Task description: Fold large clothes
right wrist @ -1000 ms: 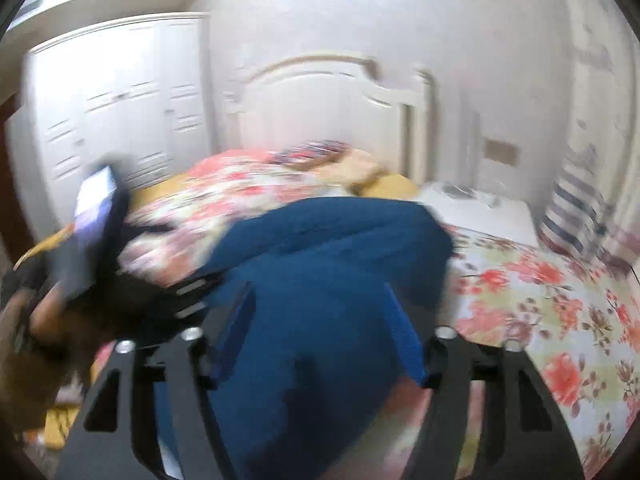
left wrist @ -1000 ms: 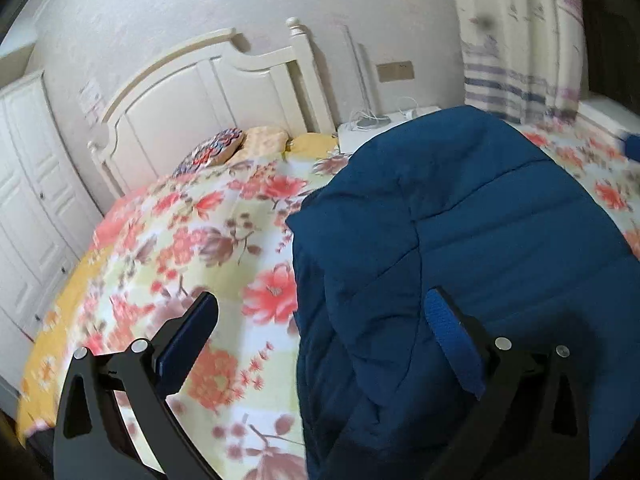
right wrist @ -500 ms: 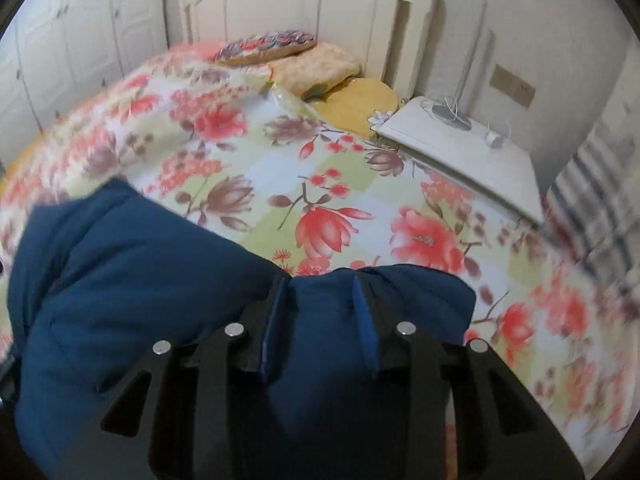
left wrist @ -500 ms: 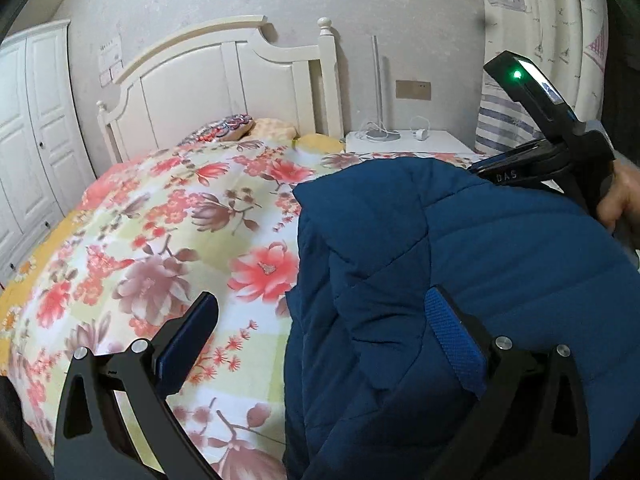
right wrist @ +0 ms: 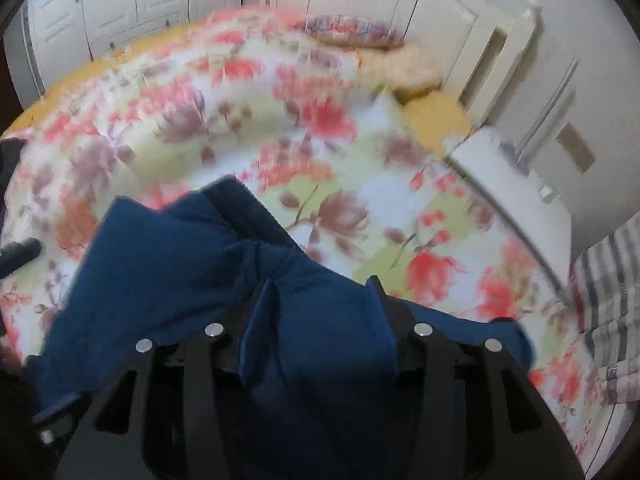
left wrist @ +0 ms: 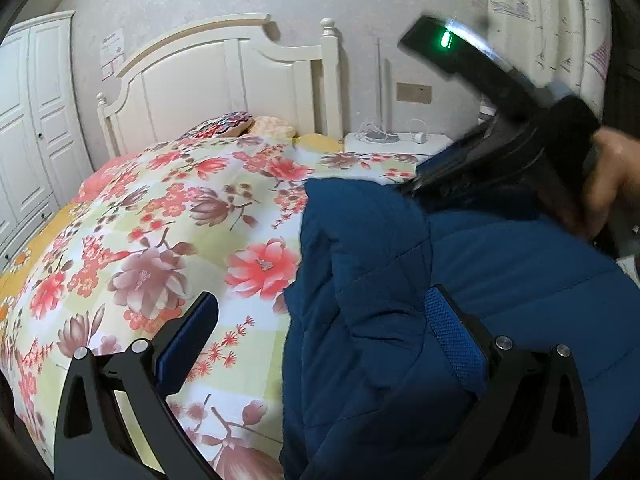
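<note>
A dark blue quilted jacket [left wrist: 500, 300] lies on the right part of a floral bedspread [left wrist: 160, 240]. My left gripper [left wrist: 320, 296] stands wide open over the jacket's left edge. Its right finger [left wrist: 452, 332] rests above the fabric and its left finger [left wrist: 192, 340] hangs over the bedspread. My right gripper [right wrist: 320, 284] points down at the jacket [right wrist: 180, 260]. Its jaws are opening, and a thick fold still fills the gap and touches both pads. In the left wrist view, a person's hand [left wrist: 612, 188] holds the right tool at the jacket's far edge.
A white headboard [left wrist: 224, 76] and pillows [left wrist: 228, 128] stand at the far end of the bed. A white nightstand [left wrist: 396, 142] with cables sits to the right of it. Wardrobe doors [left wrist: 28, 120] line the left wall. A striped curtain [right wrist: 608, 320] hangs at the right.
The right gripper swept across the bed to the jacket's far right edge, closed on a fold, then widened again. The left view rolled level and hardly shifted.
</note>
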### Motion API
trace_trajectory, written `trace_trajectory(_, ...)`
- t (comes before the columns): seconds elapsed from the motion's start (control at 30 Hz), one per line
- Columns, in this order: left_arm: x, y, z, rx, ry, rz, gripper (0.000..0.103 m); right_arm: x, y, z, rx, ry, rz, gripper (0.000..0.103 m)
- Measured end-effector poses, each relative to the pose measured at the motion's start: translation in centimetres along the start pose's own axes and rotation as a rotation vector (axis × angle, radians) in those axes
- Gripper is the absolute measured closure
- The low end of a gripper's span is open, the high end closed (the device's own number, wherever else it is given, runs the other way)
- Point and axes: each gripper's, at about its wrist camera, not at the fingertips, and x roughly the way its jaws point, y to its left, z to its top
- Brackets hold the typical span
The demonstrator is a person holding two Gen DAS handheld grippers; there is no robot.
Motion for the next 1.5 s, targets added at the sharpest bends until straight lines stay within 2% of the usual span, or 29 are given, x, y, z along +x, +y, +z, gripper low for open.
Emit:
trace_trajectory(0.1, 0.5, 0.5, 0.0, -0.023, 0.016, -0.033, 0.004, 0.5, -0.8, 0.0, 0.033, 0.023, 0.036, 0.055)
trace_trajectory(0.23, 0.5, 0.2, -0.1, -0.014, 0.011, -0.022, 0.004, 0.7, -0.5, -0.4, 0.03, 0.022, 0.011, 0.054)
trace_trajectory(0.33, 0.6, 0.3, -0.2, -0.022, 0.016, -0.026, 0.004, 0.6, -0.1, -0.5, 0.024, 0.002, -0.04, 0.047)
trace_trajectory(0.4, 0.5, 0.2, -0.2, -0.017, 0.018, -0.025, 0.004, -0.6, 0.5, -0.8, 0.004, -0.031, -0.106, 0.042)
trace_trajectory(0.47, 0.4, 0.1, -0.4, -0.012, 0.013, -0.015, 0.004, -3.1, 0.2, -1.4, 0.061, -0.068, -0.092, 0.036)
trace_trajectory(0.53, 0.4, 0.1, -0.4, -0.017, 0.012, -0.015, 0.004, -6.4, -0.3, -2.8, 0.138, -0.151, -0.048, 0.03)
trace_trajectory(0.6, 0.4, 0.2, -0.4, -0.02, 0.013, -0.018, 0.004, -10.3, -0.5, -5.5, 0.216, -0.234, -0.058, 0.028)
trace_trajectory(0.7, 0.4, 0.2, -0.4, -0.02, 0.011, -0.017, 0.004, -13.5, 1.0, -10.3, 0.235, -0.257, -0.077, 0.028)
trace_trajectory(0.77, 0.3, 0.2, -0.4, -0.021, 0.01, -0.017, 0.004, -14.1, 2.3, -13.1, 0.242, -0.249, -0.075, 0.018)
trace_trajectory(0.83, 0.4, 0.2, -0.4, -0.021, 0.008, -0.015, 0.004, -12.7, 3.7, -15.1, 0.241, -0.203, -0.064, 0.017)
trace_trajectory(0.87, 0.3, 0.2, -0.5, -0.021, 0.01, -0.012, 0.004, -11.7, 4.3, -16.1, 0.255, -0.198, -0.089, 0.016)
trace_trajectory(0.93, 0.3, 0.0, -0.5, -0.016, 0.012, -0.002, 0.004, -11.2, 4.7, -16.9, 0.292, -0.252, -0.098, 0.015)
trace_trajectory(1.0, 0.3, 0.0, -0.3, -0.016, 0.026, -0.01, 0.004, -11.1, 4.5, -16.8, 0.3, -0.241, -0.083, 0.015)
trace_trajectory(1.03, 0.2, 0.2, -0.2, -0.024, 0.042, -0.031, 0.004, -11.3, 4.1, -16.7, 0.313, -0.223, -0.058, 0.015)
trace_trajectory(1.1, 0.2, 1.9, 0.2, -0.094, 0.096, -0.134, 0.004, -12.4, 3.2, -16.8, 0.346, -0.212, 0.002, 0.015)
trace_trajectory(1.13, 0.2, 3.7, 0.1, -0.189, 0.14, -0.23, 0.004, -13.4, 2.2, -17.4, 0.398, -0.236, 0.061, 0.012)
trace_trajectory(1.17, 0.3, 5.5, -0.2, -0.285, 0.174, -0.314, 0.004, -14.3, 1.0, -18.3, 0.462, -0.267, 0.109, 0.002)
trace_trajectory(1.2, 0.6, 7.5, -0.7, -0.389, 0.215, -0.36, 0.004, -14.8, -0.1, -19.1, 0.514, -0.288, 0.131, 0.002)
trace_trajectory(1.23, 0.8, 8.4, -1.0, -0.426, 0.239, -0.369, 0.004, -15.2, -1.3, -20.1, 0.577, -0.302, 0.151, 0.002)
trace_trajectory(1.27, 1.0, 9.0, -1.3, -0.434, 0.263, -0.389, 0.004, -15.1, -2.7, -21.4, 0.651, -0.294, 0.188, 0.002)
trace_trajectory(1.4, 2.6, 9.2, -2.8, -0.452, 0.386, -0.581, 0.004, -12.5, -5.1, -24.2, 0.783, -0.218, 0.355, 0.002)
trace_trajectory(1.47, 3.2, 9.1, -3.4, -0.498, 0.398, -0.643, 0.004, -11.1, -4.6, -24.5, 0.783, -0.185, 0.424, 0.002)
trace_trajectory(1.5, 3.3, 9.2, -3.6, -0.521, 0.387, -0.677, 0.004, -10.2, -4.3, -24.6, 0.784, -0.177, 0.49, 0.002)
